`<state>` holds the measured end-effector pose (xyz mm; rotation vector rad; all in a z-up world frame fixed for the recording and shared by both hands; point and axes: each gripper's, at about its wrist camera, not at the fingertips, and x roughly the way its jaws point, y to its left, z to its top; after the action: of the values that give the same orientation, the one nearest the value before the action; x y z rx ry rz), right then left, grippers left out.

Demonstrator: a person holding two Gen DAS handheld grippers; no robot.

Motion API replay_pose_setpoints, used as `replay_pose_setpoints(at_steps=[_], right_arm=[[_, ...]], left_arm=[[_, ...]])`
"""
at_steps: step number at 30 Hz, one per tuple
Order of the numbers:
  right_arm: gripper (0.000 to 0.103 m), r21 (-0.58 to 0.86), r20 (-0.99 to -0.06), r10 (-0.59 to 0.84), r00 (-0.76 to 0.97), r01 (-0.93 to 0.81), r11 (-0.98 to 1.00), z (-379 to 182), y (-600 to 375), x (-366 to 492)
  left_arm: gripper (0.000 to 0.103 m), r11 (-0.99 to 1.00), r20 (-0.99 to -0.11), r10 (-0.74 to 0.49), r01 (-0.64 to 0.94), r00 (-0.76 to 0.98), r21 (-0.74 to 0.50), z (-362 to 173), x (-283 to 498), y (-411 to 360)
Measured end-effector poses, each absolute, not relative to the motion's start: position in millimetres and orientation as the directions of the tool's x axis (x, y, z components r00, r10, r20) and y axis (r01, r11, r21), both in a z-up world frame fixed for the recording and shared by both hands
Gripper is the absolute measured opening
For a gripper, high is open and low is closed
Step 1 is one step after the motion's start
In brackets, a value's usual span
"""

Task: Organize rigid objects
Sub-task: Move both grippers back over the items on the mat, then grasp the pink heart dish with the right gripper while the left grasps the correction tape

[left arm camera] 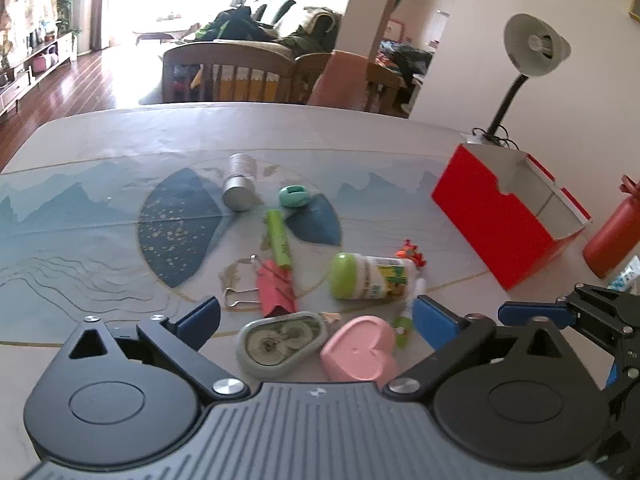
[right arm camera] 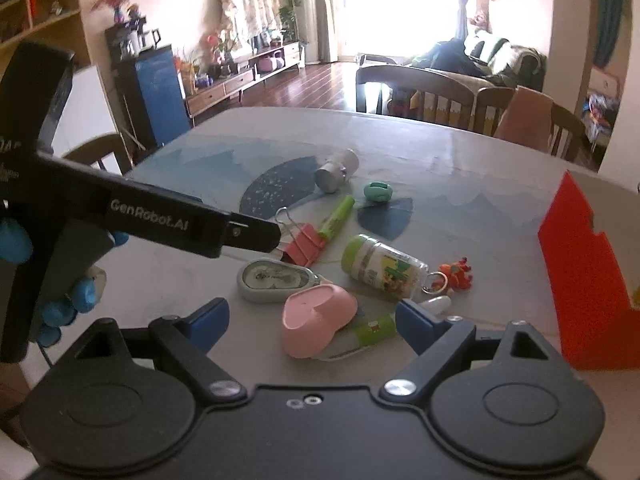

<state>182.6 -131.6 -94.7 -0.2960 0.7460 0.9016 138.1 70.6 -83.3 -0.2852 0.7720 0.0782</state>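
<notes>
Two grippers are mine to steer here, left gripper [left arm camera: 316, 314] and right gripper [right arm camera: 312, 316], both gaping with nothing between the jaws. The clutter sits mid-table [left arm camera: 120, 136], the red box [left arm camera: 496, 220] well off to its right. I count one tin [left arm camera: 239, 192], one binder clip [left arm camera: 276, 288], one bottle [left arm camera: 370, 276], one pink heart dish [left arm camera: 360, 350]. Packed this tightly, a closing jaw could shove neighbours or roll the bottle.
</notes>
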Motion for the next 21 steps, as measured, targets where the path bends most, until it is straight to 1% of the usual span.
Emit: replay_pose_setpoints(at_steps=[8, 21], right_arm=[[0.09, -0.013, -0.723, 0.576, 0.382, -0.841, 0.541, -118, -106, 183], [0.086, -0.05, -0.765, 0.557, 0.321, -0.893, 0.447, -147, -83, 200]], left_arm=[[0.103, 0.94, -0.741, -0.041, -0.226, 0.67, -0.256, -116, 153, 82], [0.103, 0.925, -0.801, -0.019, -0.293, 0.599, -0.241, -163, 179, 88]])
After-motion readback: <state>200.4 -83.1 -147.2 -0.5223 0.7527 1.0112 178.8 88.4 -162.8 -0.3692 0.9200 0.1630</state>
